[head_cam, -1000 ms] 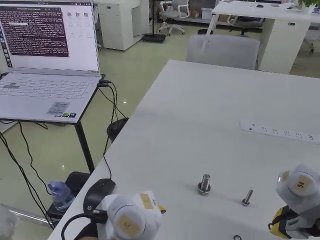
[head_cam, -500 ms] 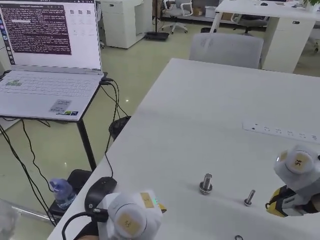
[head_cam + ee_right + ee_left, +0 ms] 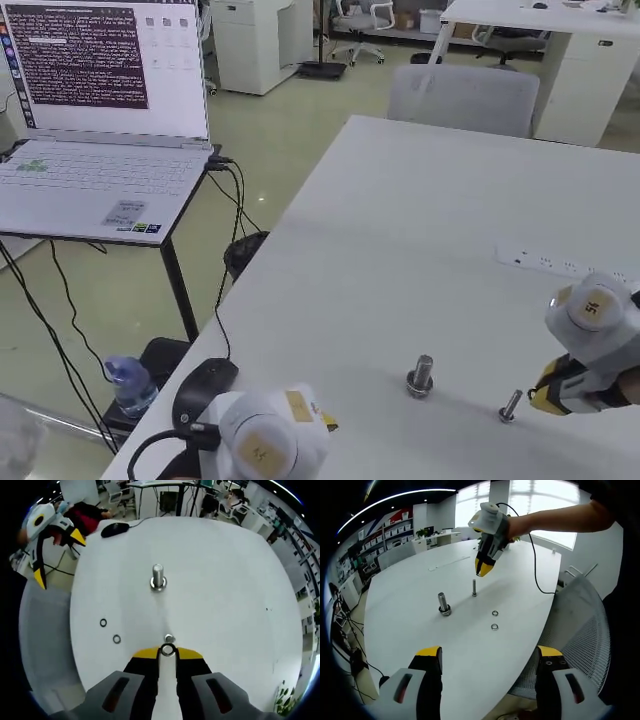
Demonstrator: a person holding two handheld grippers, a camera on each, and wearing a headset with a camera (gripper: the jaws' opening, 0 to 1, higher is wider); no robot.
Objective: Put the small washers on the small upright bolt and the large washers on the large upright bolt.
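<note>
Two jaws of the right hand-held gripper (image 3: 167, 655) are clamped on a washer (image 3: 167, 650), held just above the small bolt (image 3: 169, 639). Beyond it the large bolt (image 3: 158, 576) is seen upright. A loose washer (image 3: 103, 622) and a second washer (image 3: 116, 639) are laid on the tabletop (image 3: 225, 580). The left hand-held gripper (image 3: 489, 653) is held wide open, empty.

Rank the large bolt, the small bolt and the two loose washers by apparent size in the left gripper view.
1. large bolt
2. small bolt, thinner and shorter
3. farther washer and nearer washer: too alike to rank; nearness may explain any difference.
</note>
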